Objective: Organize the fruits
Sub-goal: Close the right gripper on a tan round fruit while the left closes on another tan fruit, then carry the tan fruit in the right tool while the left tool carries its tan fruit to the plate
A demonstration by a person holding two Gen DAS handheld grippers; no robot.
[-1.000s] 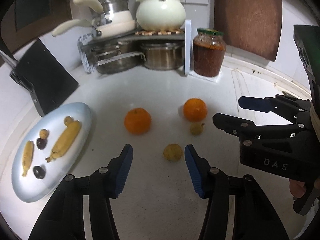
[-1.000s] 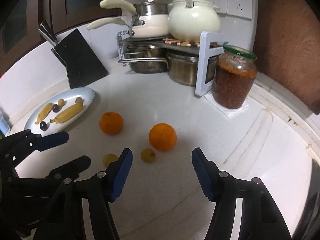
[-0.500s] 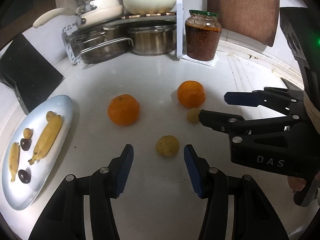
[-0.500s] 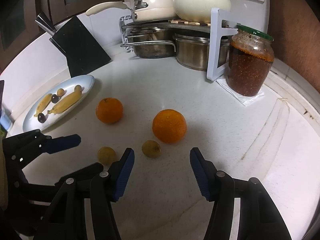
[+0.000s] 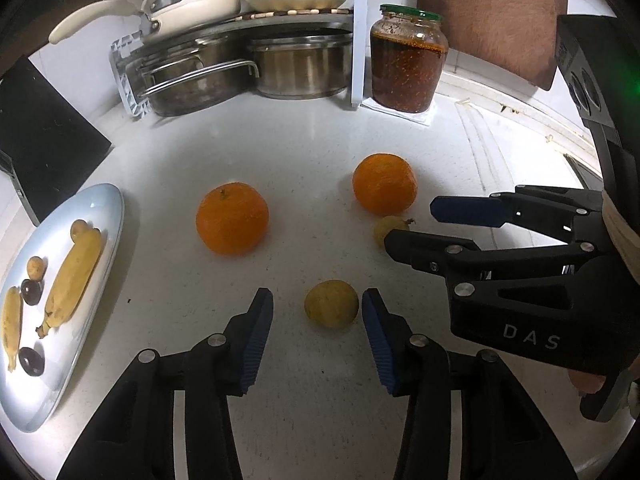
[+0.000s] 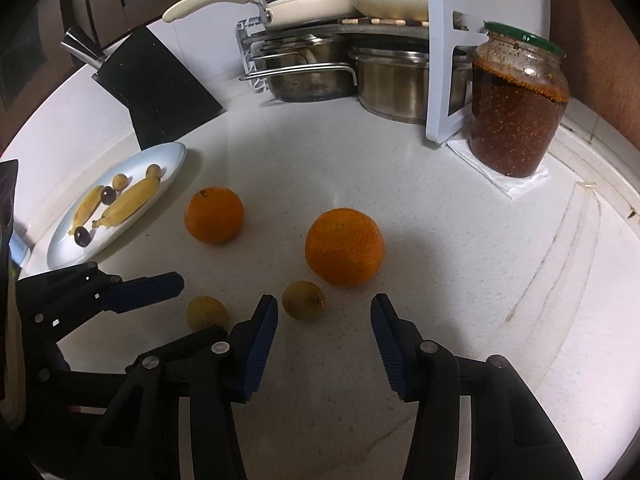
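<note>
Below us, two small yellow fruits lie loose on the white counter (image 5: 320, 128). One small fruit (image 5: 331, 303) sits between our left gripper (image 5: 318, 312)'s blue pads, its jaws closing but not yet touching it. Our right gripper (image 6: 324, 312) narrows around the other small fruit (image 6: 303, 300), which lies just ahead of the left pad; contact seems absent, though the angle is poor. Two oranges (image 5: 232, 218) (image 5: 384, 189) rest beyond them, well apart. At far left, the pale plate (image 5: 108, 216) holds bananas (image 5: 74, 276) and dark fruit.
</note>
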